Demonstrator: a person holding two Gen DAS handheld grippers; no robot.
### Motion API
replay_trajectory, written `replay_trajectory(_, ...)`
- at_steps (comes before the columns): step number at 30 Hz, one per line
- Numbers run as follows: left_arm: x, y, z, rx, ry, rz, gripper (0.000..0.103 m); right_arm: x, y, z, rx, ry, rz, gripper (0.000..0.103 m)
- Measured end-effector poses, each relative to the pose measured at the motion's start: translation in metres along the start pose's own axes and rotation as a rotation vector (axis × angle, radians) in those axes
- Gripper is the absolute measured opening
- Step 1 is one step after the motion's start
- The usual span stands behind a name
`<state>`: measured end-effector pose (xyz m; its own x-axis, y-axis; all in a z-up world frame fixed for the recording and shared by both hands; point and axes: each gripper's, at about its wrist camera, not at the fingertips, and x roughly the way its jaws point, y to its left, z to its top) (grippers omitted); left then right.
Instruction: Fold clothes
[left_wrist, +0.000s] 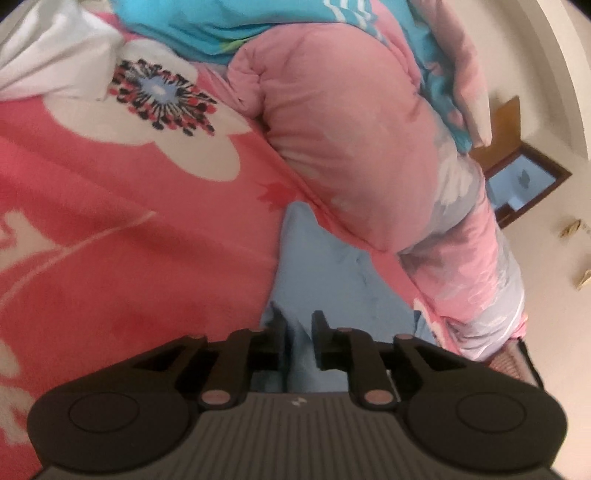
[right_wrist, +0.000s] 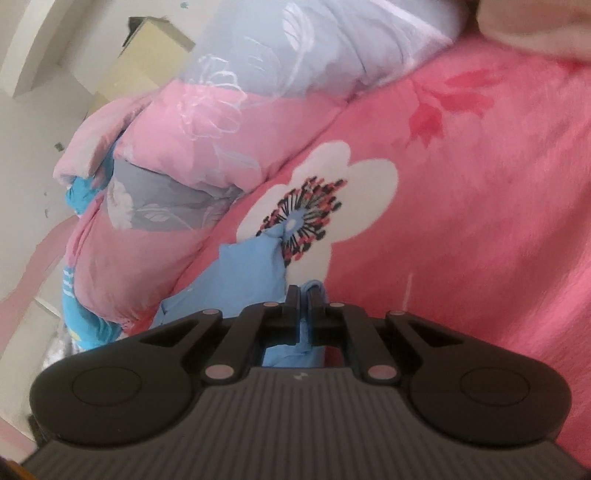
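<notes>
A light blue garment (left_wrist: 325, 258) lies on the pink flowered blanket (left_wrist: 129, 221), against a rolled quilt. My left gripper (left_wrist: 299, 326) hovers low over its near end. The fingers stand a little apart, the blue cloth shows in the gap, and the pads do not press on it. In the right wrist view the same garment (right_wrist: 243, 269) stretches from the quilt towards me. My right gripper (right_wrist: 303, 297) is shut on a bunched edge of it, with a blue fold squeezed between the fingers.
A thick pink and grey quilt roll (left_wrist: 351, 147) (right_wrist: 166, 166) borders the garment. Turquoise cloth (left_wrist: 221, 26) and white cloth (left_wrist: 48, 55) lie at the far side. A dark framed panel (left_wrist: 524, 181) and a cardboard box (right_wrist: 155, 48) stand by the cream wall.
</notes>
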<state>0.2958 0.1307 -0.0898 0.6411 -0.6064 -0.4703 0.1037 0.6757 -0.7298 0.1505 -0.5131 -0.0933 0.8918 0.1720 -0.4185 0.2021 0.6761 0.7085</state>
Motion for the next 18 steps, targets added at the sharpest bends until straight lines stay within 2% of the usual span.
replay_trajectory(3,-0.002,-0.001,-0.001,-0.003,-0.01,-0.02,0.029,0.004,-0.013,0.0,0.078,0.012,0.015,0.003)
replay_trajectory(5,-0.006,0.002,-0.002,-0.032,-0.028,-0.053,0.044,0.004,-0.023,0.0,0.15,0.012,0.049,0.004)
replay_trajectory(8,-0.014,0.008,-0.001,-0.087,-0.079,-0.065,0.055,0.002,-0.04,-0.001,0.269,-0.002,0.115,0.005)
replay_trajectory(12,-0.026,0.015,0.003,-0.125,-0.117,-0.036,0.056,-0.002,-0.054,-0.003,0.38,-0.031,0.186,0.009)
replay_trajectory(18,-0.052,0.004,-0.006,-0.099,-0.13,-0.022,0.057,-0.021,-0.047,-0.007,0.39,-0.082,0.136,0.026)
